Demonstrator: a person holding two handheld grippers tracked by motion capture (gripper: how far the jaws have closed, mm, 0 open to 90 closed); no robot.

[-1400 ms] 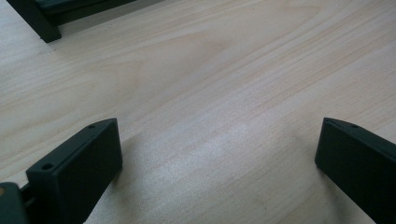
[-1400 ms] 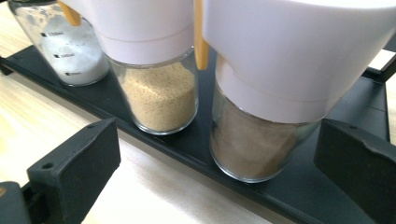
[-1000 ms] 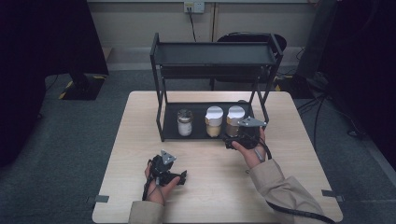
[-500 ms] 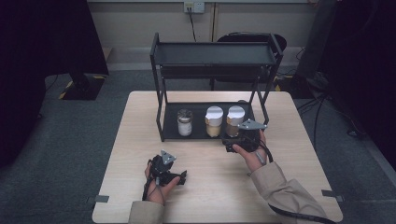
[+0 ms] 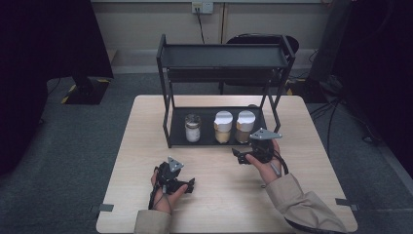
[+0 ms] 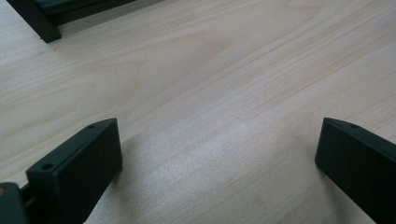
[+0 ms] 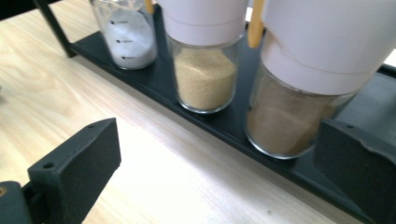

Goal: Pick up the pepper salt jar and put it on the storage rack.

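Three jars stand in a row on the lower shelf (image 5: 204, 142) of a black two-tier rack. The left jar (image 5: 193, 128) (image 7: 126, 37) holds white powder. The middle jar (image 5: 223, 127) (image 7: 205, 74) has a white lid and tan grains. The right jar (image 5: 245, 126) (image 7: 289, 107), also white-lidded, holds browner grains. My right gripper (image 5: 246, 155) (image 7: 217, 158) is open just in front of the shelf, nearest the right jar, touching nothing. My left gripper (image 5: 185, 184) (image 6: 219, 154) rests open low over the bare table near the front.
The rack's upper shelf (image 5: 224, 56) overhangs the jars, and its posts (image 5: 168, 122) flank the lower shelf. A rack foot (image 6: 42, 23) shows in the left gripper view. A chair (image 5: 258, 41) stands behind the wooden table (image 5: 146, 136).
My right gripper has drawn back from the right jar toward the table's front. The left gripper and the jars have not moved.
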